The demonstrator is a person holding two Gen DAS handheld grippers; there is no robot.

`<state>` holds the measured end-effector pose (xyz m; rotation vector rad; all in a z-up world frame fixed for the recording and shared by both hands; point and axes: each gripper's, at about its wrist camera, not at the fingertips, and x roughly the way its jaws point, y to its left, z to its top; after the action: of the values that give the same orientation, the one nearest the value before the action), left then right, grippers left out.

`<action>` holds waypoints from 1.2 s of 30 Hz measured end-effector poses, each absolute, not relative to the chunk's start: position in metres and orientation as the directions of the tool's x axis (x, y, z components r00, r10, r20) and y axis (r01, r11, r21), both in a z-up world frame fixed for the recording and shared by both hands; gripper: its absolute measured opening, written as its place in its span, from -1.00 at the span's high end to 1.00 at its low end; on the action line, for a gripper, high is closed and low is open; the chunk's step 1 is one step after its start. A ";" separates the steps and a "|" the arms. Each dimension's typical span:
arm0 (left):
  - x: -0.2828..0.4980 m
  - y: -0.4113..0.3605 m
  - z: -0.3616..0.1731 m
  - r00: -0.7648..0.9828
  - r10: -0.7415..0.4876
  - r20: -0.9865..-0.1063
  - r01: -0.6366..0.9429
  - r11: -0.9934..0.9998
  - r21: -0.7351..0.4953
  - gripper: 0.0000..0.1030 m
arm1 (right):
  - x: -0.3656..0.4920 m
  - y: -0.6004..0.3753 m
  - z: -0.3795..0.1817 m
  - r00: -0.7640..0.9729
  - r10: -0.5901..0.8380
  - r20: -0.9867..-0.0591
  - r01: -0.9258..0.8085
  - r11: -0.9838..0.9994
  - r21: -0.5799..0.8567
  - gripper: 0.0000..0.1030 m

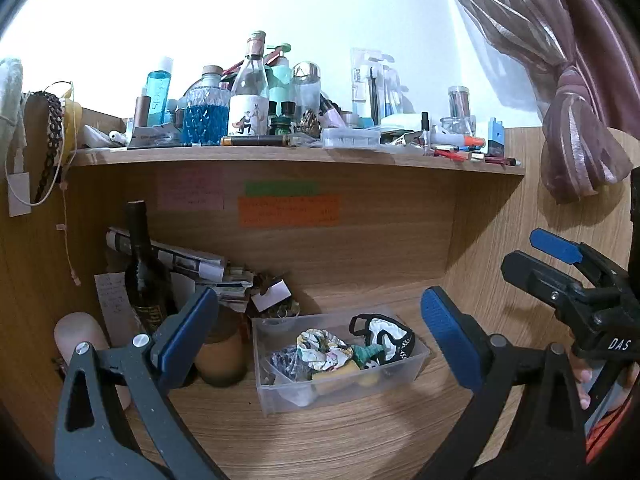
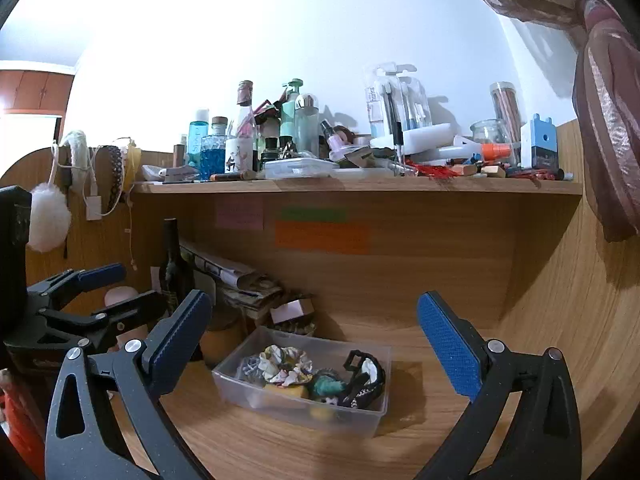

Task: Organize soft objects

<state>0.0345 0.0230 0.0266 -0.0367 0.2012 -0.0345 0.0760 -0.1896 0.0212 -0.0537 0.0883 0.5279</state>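
Writing on the sticky notes (image 1: pixel 288 210) at frame centre is too blurred to read — the bin's (image 2: pixel 240 390) lowest contents sit buried, and the curtain (image 2: pixel 608 120) is cut off upper right.

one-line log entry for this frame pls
left tool: open, empty | right tool: open, empty | scrunchie, soft items: in clear bin

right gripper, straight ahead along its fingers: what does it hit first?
Probably the clear plastic bin of soft items: it lies between the open fingers of the right gripper, low in the right wrist view. If the line runs higher, the desk's back panel. Depth is unclear.
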 end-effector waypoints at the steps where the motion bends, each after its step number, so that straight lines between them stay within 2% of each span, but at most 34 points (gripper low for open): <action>1: 0.034 0.023 0.027 0.980 -0.037 -0.197 0.030 0.999 -0.038 -1.00 | 0.075 -0.190 0.021 0.861 0.500 -0.097 -0.505 0.863 -0.030 -1.00; 36: 0.033 0.018 0.026 0.982 -0.027 -0.189 0.023 0.999 -0.025 -1.00 | 0.069 -0.187 0.019 0.861 0.501 -0.092 -0.505 0.863 -0.027 -1.00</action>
<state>0.0330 0.0177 0.0261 -0.0228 0.1902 -0.0252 0.0691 -0.1870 0.0194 -0.0509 0.0824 0.5276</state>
